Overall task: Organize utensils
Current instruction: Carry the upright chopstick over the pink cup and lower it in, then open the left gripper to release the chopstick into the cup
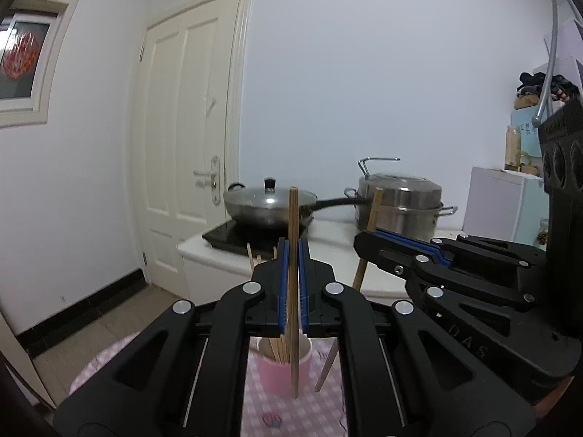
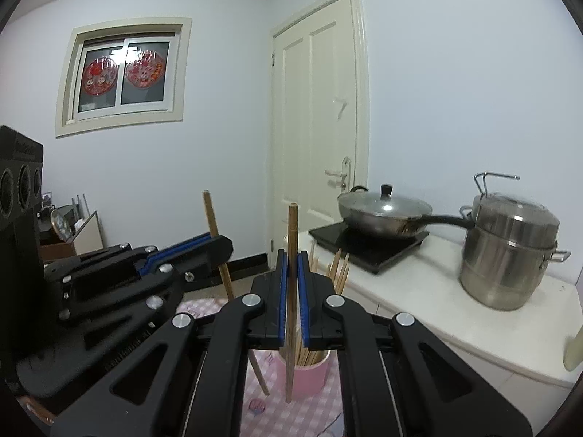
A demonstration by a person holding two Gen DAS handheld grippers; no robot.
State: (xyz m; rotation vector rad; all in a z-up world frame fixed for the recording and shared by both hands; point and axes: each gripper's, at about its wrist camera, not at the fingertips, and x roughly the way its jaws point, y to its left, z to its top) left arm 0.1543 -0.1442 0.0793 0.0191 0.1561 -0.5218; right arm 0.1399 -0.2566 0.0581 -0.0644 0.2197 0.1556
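Gripping a chopstick (image 1: 293, 240) upright, the left gripper (image 1: 293, 251) hangs above the pink cup (image 1: 280, 371); right gripper (image 1: 368, 244) beside it. Right view: its fingers (image 2: 281, 276) clamp another chopstick (image 2: 291, 240) over the cup (image 2: 309, 375).

A table covered by a pink-and-white checked cloth (image 2: 320, 411) is seen, on which a pink cylindrical plastic cup (image 2: 309, 375) filled with wooden chopsticks is stood. Behind it, a white countertop (image 2: 437, 302) is occupied by a black flat induction hob (image 2: 368, 245) and a lidded stainless-steel stockpot (image 2: 506, 258).
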